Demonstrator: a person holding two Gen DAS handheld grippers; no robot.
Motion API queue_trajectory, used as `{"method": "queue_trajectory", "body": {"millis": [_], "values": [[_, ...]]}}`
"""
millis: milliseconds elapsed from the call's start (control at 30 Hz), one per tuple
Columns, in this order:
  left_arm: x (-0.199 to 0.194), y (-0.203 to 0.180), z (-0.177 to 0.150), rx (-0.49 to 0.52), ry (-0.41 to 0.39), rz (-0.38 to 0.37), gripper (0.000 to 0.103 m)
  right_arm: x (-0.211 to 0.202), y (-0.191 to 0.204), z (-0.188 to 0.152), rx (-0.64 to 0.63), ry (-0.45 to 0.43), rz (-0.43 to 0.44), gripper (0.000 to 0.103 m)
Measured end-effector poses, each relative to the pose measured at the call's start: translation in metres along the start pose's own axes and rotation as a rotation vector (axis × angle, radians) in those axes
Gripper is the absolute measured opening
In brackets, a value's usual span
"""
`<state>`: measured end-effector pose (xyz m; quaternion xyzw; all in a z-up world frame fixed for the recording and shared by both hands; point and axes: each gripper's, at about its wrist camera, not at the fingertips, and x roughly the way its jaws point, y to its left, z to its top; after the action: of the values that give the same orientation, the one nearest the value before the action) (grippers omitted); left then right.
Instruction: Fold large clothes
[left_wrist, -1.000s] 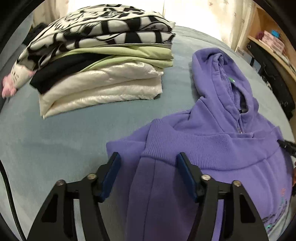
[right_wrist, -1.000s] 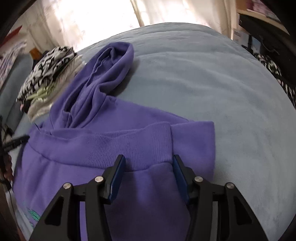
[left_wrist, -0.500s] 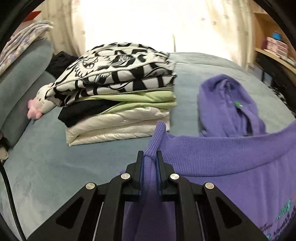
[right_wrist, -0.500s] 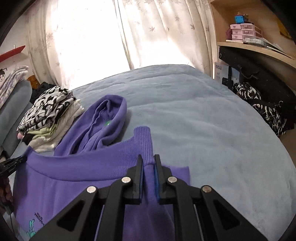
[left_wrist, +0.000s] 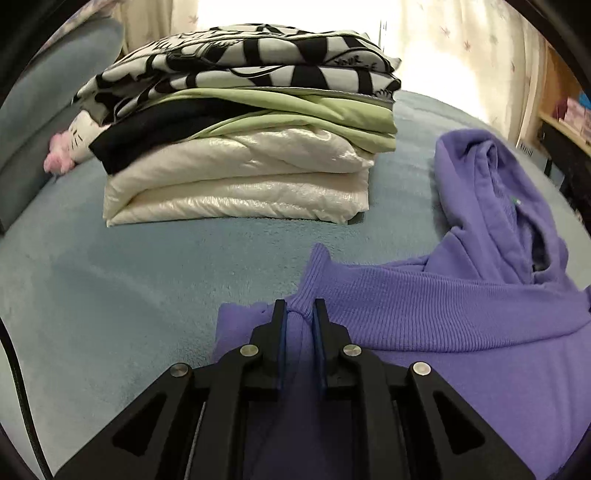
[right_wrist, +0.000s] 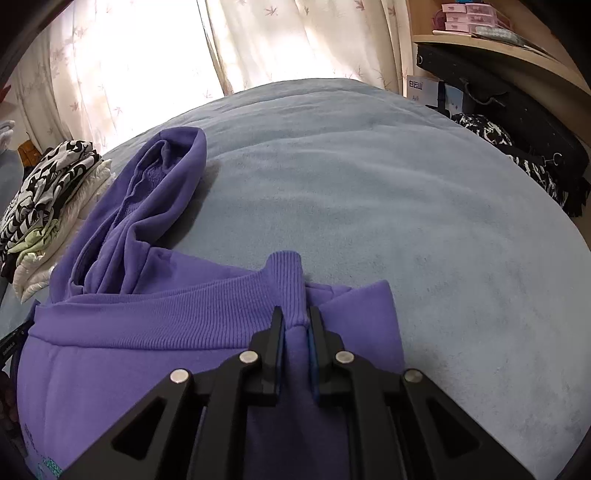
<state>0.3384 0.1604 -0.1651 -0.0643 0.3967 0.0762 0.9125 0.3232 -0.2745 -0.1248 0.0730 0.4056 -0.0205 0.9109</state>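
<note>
A purple hoodie (left_wrist: 461, 325) lies on the blue-grey bed, folded so its ribbed hem band runs across the body, its hood (left_wrist: 491, 192) stretched toward the far side. My left gripper (left_wrist: 299, 314) is shut on the left end of the ribbed hem. My right gripper (right_wrist: 295, 321) is shut on the right end of the same hem (right_wrist: 184, 314). The hood (right_wrist: 159, 192) also shows in the right wrist view. Both held corners stand low over the hoodie's body.
A stack of folded clothes (left_wrist: 243, 125) sits on the bed (left_wrist: 129, 280) to the left, also seen in the right wrist view (right_wrist: 48, 195). Curtains (right_wrist: 258, 40) hang behind. A wooden shelf (right_wrist: 498, 44) and dark items (right_wrist: 517, 147) stand beyond the bed's right edge.
Both grippers closed on the ends of the ribbed hem, lifted it, then carried it forward and lower toward the hood.
</note>
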Motion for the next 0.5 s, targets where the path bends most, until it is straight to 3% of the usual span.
{"method": "queue_trajectory", "body": {"millis": [267, 500], "values": [[-0.002, 0.011, -0.002, -0.044, -0.004, -0.049, 0.013, 0.001, 0.003, -0.002, -0.006, -0.009, -0.009, 0.009], [-0.006, 0.010, -0.001, -0.033, 0.004, -0.039, 0.014, 0.002, 0.009, -0.001, -0.025, 0.010, -0.035, 0.015]]}}
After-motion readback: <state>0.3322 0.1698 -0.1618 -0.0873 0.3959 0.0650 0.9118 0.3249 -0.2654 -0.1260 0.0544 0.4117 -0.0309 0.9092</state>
